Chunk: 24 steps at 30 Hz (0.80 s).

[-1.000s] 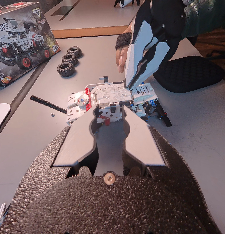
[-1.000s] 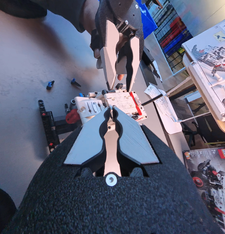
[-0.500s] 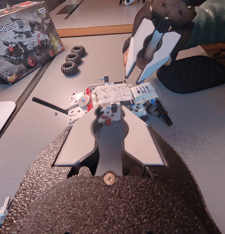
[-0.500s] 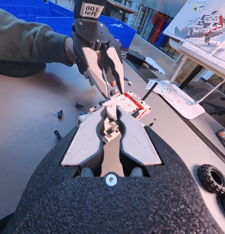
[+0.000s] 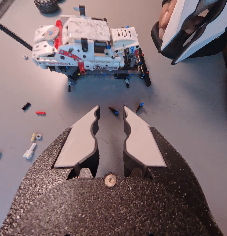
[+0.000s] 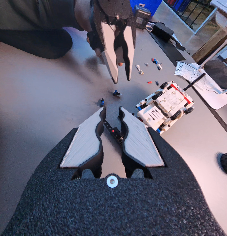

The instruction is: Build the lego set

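One half-built lego truck (image 5: 84,47), blocky white panels with a red strip and a black studded-beam frame, sits on the smooth grey desk (image 5: 187,114) in the upper centre of the left wrist view and at right of centre in the right wrist view (image 6: 165,106). A black ribbed spring rod (image 5: 13,35) sticks out at its front. Two small black cone pins with blue tips (image 5: 113,110) (image 5: 139,107) lie just below the truck, loose. Further small bits, red (image 5: 40,112), black, grey, are scattered at left. A knobbly black tire (image 5: 47,6) is cut off at the top edge.

Left gripper (image 5: 111,108), flat grey wavy-edged fingers in a grainy black shell, hangs over the desk, released and empty, one cone pin between its tips. Right gripper (image 6: 112,108), same build, is parted and empty, tilted down above the truck's black beam (image 6: 112,131); in the left wrist view it shows at upper right (image 5: 167,56). A dark sleeve (image 6: 33,42) rests on the desk at upper left.
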### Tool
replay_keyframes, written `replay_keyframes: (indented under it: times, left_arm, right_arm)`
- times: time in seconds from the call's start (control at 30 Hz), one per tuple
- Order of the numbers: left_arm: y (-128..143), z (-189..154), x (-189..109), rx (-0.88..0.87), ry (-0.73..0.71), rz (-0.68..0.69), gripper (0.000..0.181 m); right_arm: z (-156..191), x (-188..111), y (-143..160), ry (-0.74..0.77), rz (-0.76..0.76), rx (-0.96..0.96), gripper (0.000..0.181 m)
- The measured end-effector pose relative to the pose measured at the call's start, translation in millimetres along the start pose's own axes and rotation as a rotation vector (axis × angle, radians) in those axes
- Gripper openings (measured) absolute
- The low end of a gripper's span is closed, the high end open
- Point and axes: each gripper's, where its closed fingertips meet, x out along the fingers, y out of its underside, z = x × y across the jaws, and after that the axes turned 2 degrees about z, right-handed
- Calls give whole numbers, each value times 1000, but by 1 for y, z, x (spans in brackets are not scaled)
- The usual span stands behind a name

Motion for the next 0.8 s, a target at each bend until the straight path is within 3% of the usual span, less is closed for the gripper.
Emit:
replay_keyframes:
  times: [0.2, 0.27, 0.37, 0.43, 0.57, 0.63, 0.8]
  left_arm:
    - [25, -5, 23, -7, -95, 150, 29]
    - [25, -5, 28, -20, -100, 154, 9]
    - [19, -10, 28, -98, -29, 116, 8]
    - [-3, -24, 19, -203, 104, -20, 7]
    - [-77, -64, -31, -474, 575, -426, 7]
    - [-98, -76, -51, -573, 760, -555, 6]
    - [-113, -98, -56, -677, 953, -611, 7]
  right_arm:
    - [8, 8, 2, 34, 18, 45, 20]
    - [11, 9, -1, 50, 5, 43, 20]
    - [12, 8, -7, 77, -32, 46, 20]
    - [8, 4, -12, 124, -71, 45, 20]
    - [0, -17, -46, 265, -288, -29, 27]
    - [1, -31, -66, 334, -393, -113, 28]
    - [0, -48, -89, 517, -444, -349, 26]
